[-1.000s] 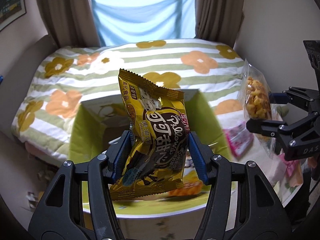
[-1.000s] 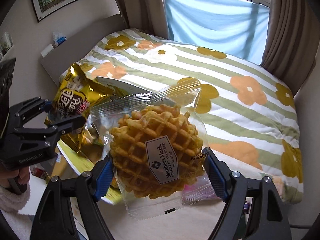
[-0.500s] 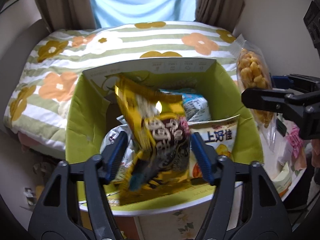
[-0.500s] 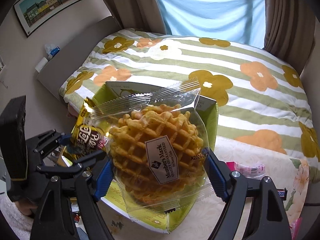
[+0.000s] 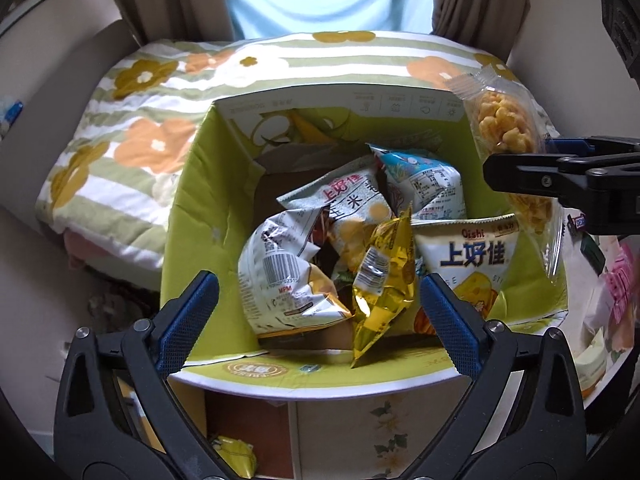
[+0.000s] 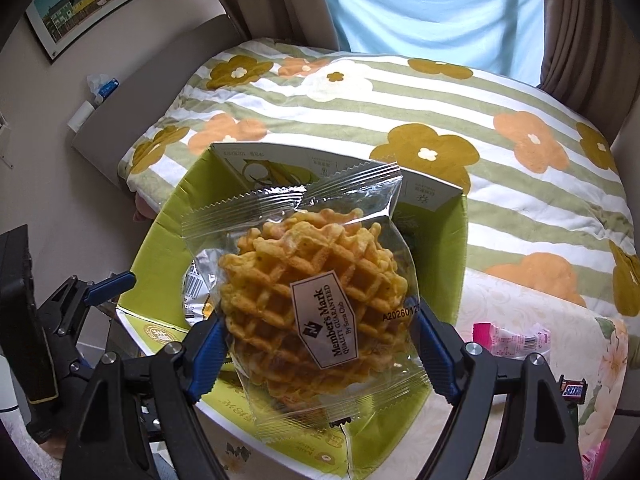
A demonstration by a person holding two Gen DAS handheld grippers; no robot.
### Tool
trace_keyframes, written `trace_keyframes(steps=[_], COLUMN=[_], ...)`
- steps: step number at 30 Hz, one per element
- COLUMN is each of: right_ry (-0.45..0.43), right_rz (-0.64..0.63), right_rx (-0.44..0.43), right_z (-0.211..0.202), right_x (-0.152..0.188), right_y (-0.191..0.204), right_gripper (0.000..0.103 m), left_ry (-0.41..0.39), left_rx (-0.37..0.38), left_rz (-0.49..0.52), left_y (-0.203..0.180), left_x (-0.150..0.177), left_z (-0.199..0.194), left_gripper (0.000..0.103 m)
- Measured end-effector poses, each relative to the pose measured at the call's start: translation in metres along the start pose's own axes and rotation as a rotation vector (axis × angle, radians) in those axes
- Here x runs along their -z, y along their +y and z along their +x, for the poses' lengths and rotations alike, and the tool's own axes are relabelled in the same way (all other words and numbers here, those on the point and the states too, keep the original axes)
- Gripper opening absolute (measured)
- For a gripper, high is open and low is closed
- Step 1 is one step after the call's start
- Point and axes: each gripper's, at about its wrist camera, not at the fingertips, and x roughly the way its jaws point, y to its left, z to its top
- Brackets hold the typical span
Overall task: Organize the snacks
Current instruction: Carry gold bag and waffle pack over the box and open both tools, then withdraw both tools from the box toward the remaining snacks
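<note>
Clear-wrapped waffle pack, seemingly gripper-pinched

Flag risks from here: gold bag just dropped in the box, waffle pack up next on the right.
1. The gold bag stands on end against the box's near wall, its lower corner at the rim; it might tip out.
2. The left gripper, jaws opening and empty, hangs over the box; lowering the waffle pack could hit it.
3. The right gripper pinches only the pack's lower part and its jaws are opening; the pack may slip early.
</note>
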Motion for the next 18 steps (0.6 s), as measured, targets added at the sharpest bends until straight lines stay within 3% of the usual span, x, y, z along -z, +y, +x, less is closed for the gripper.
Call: trace_keyframes(steps=[2, 4, 8, 18], right_ry=[-0.012, -0.041, -0.104, -0.088], right_rz=[0.009, 0.020, 0.020, -0.015], right_rx=[0.030, 0.025, 0.031, 0.057], right_z=[0.003, 0.000, -0.009, -0.025], right_x=[0.001, 0.003, 0.011, 0.020], right_y=[-0.001, -0.002, -0.003, 0.010], right_gripper=[0.086, 0.103, 0.103, 0.103], left_ry=[-0.001, 0.007, 0.014, -0.013], left_rx=[-0.011, -0.021, -0.024, -0.006], left_rz=[0.000, 0.003, 0.013, 0.003], left_y=[0.002, 0.002, -0.001, -0.004], left_x=[0.001, 0.001, 0.005, 0.011], left_z=[-0.001, -0.002, -0.004, -0.023], left_gripper=[0.100, 0.100, 0.100, 0.100])
